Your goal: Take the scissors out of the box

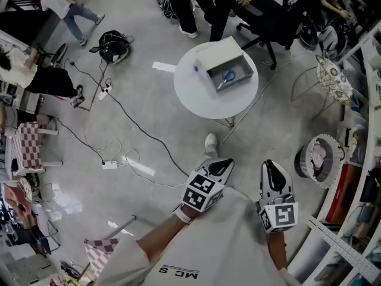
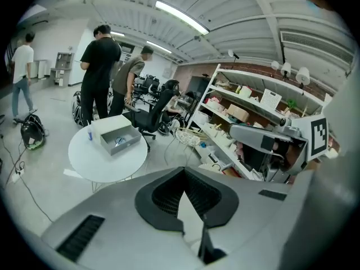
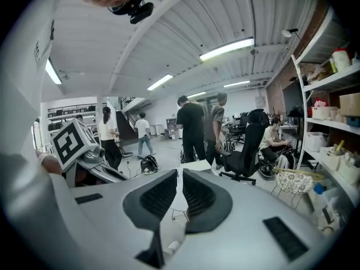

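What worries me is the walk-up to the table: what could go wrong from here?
Cables and a power strip lie on the floor left of the way to the table; a foot could catch them.
The scissors lie low inside the box, and the left gripper and right gripper are both shut; reaching in like that would likely shove the box rather than grasp.
People stand just behind the table; a reach might bump them.
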`<state>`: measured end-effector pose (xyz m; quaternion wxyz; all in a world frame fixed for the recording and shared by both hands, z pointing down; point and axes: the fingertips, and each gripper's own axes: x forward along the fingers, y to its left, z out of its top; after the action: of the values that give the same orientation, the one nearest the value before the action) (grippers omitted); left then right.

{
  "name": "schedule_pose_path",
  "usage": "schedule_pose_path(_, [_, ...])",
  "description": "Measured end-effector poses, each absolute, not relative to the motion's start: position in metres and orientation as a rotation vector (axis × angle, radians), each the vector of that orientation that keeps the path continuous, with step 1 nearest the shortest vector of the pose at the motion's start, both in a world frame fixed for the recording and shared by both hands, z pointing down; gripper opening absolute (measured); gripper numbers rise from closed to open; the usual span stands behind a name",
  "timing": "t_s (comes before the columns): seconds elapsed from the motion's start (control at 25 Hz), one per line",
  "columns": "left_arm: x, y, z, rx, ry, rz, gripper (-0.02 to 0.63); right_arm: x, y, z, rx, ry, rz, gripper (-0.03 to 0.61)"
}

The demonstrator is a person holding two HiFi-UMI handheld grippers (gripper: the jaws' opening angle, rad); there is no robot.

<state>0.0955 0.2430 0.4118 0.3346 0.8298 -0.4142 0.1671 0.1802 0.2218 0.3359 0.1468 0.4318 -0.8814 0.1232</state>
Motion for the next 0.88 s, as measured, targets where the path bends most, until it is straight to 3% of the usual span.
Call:
schedule_pose_path(0.48, [0.0,0.058,0.399,2.244,-1.014,0.409,0.011,0.078,0.061,0.317,1.325,-2.485,0.298,0.074])
schedule_pose_path(0.88, [-0.03,-0.011,0.411,2.237,-1.097,0.399,0.011,0.052,-0.003,0.32,1.297,-2.489,0.278,0.074])
